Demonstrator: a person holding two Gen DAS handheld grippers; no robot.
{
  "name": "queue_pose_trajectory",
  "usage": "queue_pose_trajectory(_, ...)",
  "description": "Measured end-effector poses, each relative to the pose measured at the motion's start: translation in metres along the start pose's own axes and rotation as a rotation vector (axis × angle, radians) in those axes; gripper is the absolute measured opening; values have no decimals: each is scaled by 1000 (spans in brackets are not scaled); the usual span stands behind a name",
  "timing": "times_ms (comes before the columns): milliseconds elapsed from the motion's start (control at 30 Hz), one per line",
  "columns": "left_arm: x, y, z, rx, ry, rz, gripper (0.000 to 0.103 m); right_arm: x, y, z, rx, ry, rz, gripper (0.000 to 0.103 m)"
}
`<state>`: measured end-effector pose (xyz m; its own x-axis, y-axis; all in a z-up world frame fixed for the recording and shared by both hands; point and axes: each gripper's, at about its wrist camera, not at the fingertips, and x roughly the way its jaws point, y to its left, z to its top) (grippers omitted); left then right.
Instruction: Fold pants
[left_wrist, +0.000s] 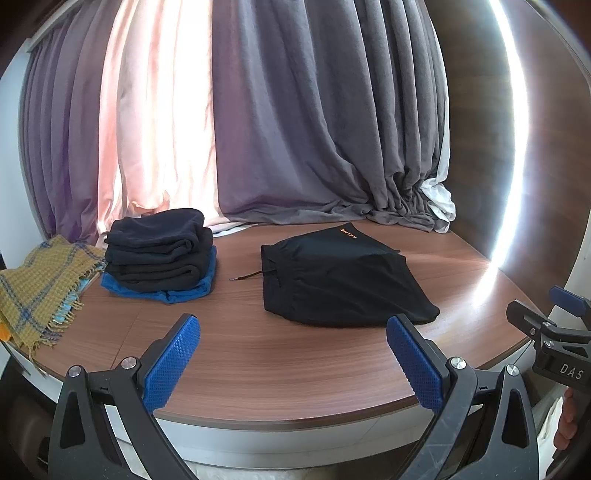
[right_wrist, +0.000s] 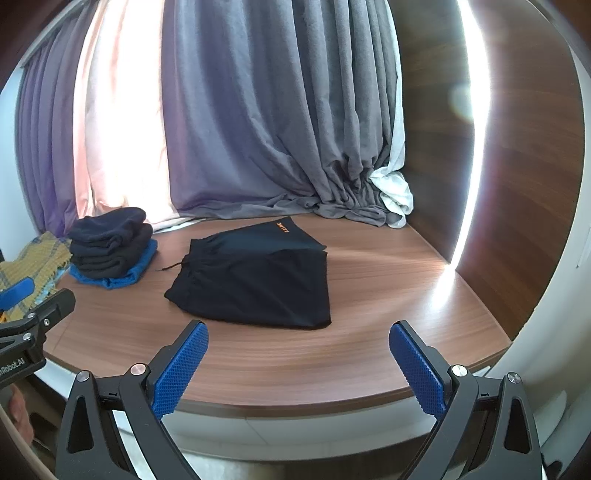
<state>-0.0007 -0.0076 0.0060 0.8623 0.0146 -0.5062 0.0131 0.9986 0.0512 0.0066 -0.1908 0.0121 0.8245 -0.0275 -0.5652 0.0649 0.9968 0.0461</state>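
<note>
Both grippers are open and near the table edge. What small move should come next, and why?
Probably bring the right gripper forward to the near hem of the black pants. They lie already folded in half on the table, with the waistband and drawstring toward the stack, and neither the right nor the left gripper holds anything. Another fold seems needed to match the stack.

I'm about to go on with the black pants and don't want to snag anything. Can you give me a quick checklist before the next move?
1. Left tongs open and empty: ok.
2. Right tongs open and empty: ok.
3. Black pants flat on the table, already folded over: ok.
4. Drawstring tucked in: not ok, it trails out toward the stack of clothes.
5. Stack apart from the pants: ok.
6. Fold edges lined up: cannot tell.
</note>
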Motion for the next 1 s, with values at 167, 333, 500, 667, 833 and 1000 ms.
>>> queue_pose_trajectory(167, -5, 1, -6, -4, -5, -2, 103, 0, 0, 0, 0, -1, 0, 100)
queue_pose_trajectory(333, 0, 0, -3, -2, -2, -1, 103, 0, -1, 0, 0, -2, 2, 100)
queue_pose_trajectory(500, -5, 2, -9, -4, -9, -1, 103, 1, -1, 0, 0, 0, 4, 100)
queue_pose_trajectory(667, -3, 1, -8, -5, -10, 0, 103, 2, -1, 1, -1, 0, 2, 100)
queue_pose_trajectory(833, -3, 3, -9, -4, -10, 0, 103, 4, 0, 0, -2, 0, 2, 100)
queue_pose_trajectory(1000, -1, 5, -8, -6, -11, 2, 103, 4, 0, 0, -3, 0, 2, 100)
